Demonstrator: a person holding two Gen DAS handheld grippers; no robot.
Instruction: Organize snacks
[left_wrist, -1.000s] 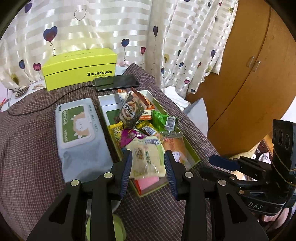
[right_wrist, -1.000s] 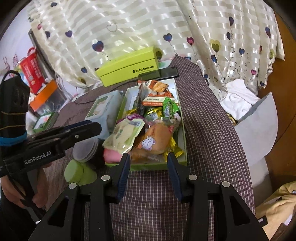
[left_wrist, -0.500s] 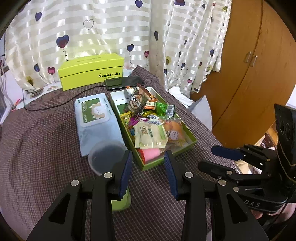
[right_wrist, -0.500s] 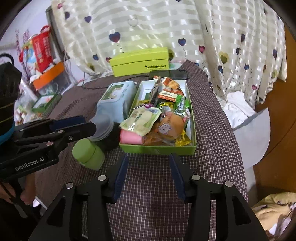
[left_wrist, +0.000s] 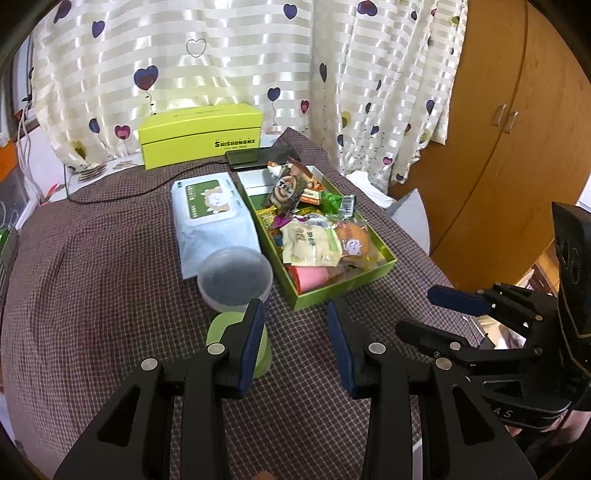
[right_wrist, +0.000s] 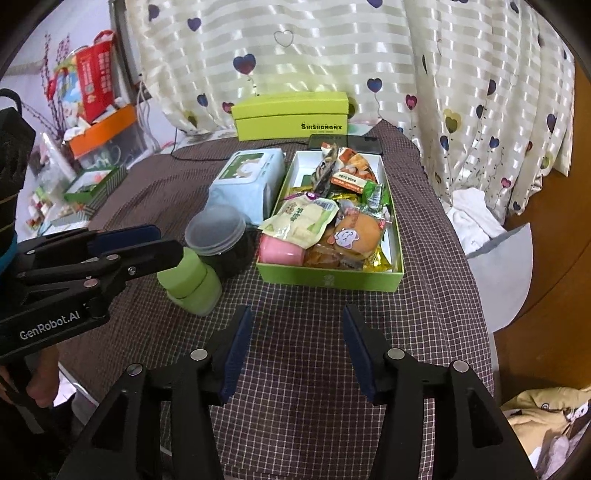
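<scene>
A green open box (left_wrist: 380, 271) (right_wrist: 328, 278) on the checked tablecloth is piled with snack packets: a pale green bag (left_wrist: 310, 245) (right_wrist: 301, 221), a wrapped bun (left_wrist: 352, 240) (right_wrist: 356, 232), a pink item (left_wrist: 310, 277) (right_wrist: 277, 251). My left gripper (left_wrist: 295, 321) hovers open over the cloth in front of the box, nothing between its fingers. My right gripper (right_wrist: 297, 321) also hangs empty short of the box, its jaws opening. Each gripper shows at the edge of the other's view.
Left of the box lie a wet-wipes pack (left_wrist: 212, 218) (right_wrist: 251, 177), a lidded clear tub (left_wrist: 234, 277) (right_wrist: 216, 230) and a green container (left_wrist: 225, 332) (right_wrist: 190, 282). A yellow-green carton (left_wrist: 201, 134) and a phone (left_wrist: 258, 157) sit at the back. A wooden wardrobe (left_wrist: 517, 147) stands right.
Both grippers have pulled back from the box toward the table's near edge, so the whole box and tub now show. The right jaws have widened. The left jaws keep the same gap.
</scene>
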